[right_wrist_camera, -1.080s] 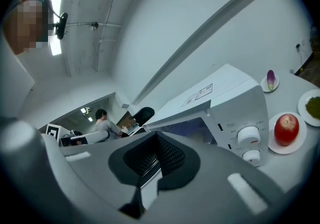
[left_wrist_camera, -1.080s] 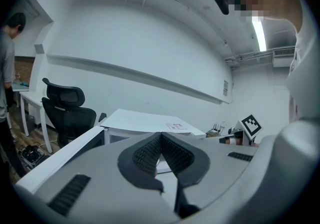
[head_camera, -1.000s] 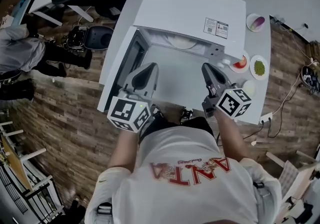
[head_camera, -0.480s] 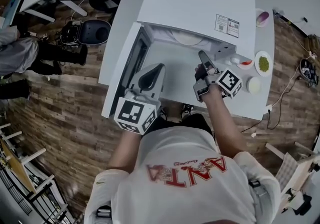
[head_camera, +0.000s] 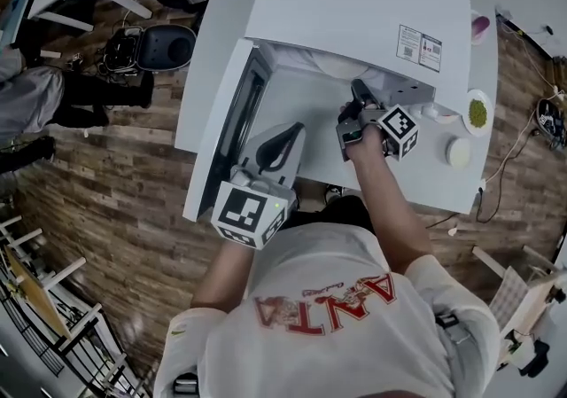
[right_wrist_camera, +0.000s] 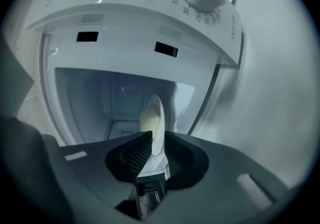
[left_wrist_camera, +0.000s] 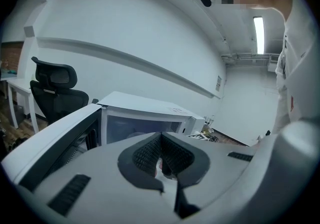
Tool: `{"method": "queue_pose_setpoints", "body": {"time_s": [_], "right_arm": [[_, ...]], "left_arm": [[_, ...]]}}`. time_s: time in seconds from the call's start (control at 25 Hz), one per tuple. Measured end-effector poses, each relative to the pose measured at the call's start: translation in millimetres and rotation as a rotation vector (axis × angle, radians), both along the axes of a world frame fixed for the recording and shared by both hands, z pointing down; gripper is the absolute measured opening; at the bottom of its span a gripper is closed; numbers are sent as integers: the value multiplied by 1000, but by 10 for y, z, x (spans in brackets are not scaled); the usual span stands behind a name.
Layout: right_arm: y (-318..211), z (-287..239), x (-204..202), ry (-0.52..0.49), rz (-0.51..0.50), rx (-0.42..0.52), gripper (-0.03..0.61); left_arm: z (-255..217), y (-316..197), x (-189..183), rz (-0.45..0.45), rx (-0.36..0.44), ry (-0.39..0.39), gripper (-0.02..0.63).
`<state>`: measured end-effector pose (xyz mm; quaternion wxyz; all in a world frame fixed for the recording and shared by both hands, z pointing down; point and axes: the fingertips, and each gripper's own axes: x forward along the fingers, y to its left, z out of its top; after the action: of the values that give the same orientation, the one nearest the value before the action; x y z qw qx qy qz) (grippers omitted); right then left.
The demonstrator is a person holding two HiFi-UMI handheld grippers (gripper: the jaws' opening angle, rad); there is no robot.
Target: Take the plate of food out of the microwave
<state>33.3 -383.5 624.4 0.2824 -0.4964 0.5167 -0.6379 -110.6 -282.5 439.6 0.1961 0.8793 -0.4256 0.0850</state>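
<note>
Right gripper [right_wrist_camera: 155, 140] lies turned on its side at the microwave [head_camera: 354, 6] mouth. Its jaws have just been opening and stand slightly apart, with the plate [right_wrist_camera: 159, 111] rim edge-on between them and a pale lump of food [right_wrist_camera: 148, 118] on the plate. Left gripper [left_wrist_camera: 161, 135] is closed and empty, outside by the open door [head_camera: 221, 113]. The head view alone shows a green dish [head_camera: 477, 113] on the table [head_camera: 434, 188]; the right gripper view shows the plate inside the cavity

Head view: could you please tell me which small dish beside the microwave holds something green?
The middle dish of the three holds the green food; the far dish holds something purple, and the near round piece looks plain white.
</note>
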Motion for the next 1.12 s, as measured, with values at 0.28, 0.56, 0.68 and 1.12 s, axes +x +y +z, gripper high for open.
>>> {"method": "queue_pose_setpoints", "body": {"time_s": [0.28,0.56,0.68,1.12], "right_arm": [[-152,192,45,12,36,-45,54],[-215,208,39,36,18,-51,35],[-225,191,39,45,8,-51,18],[-56,174,48,16,-2,-49,18]], "left_arm": [[58,-28,70,20,-36,34,9],[9,-132,37,13,-34,54,9],[9,-141,38,12,-36,55,9],[33,-108,62,28,-41,48,9]]}}
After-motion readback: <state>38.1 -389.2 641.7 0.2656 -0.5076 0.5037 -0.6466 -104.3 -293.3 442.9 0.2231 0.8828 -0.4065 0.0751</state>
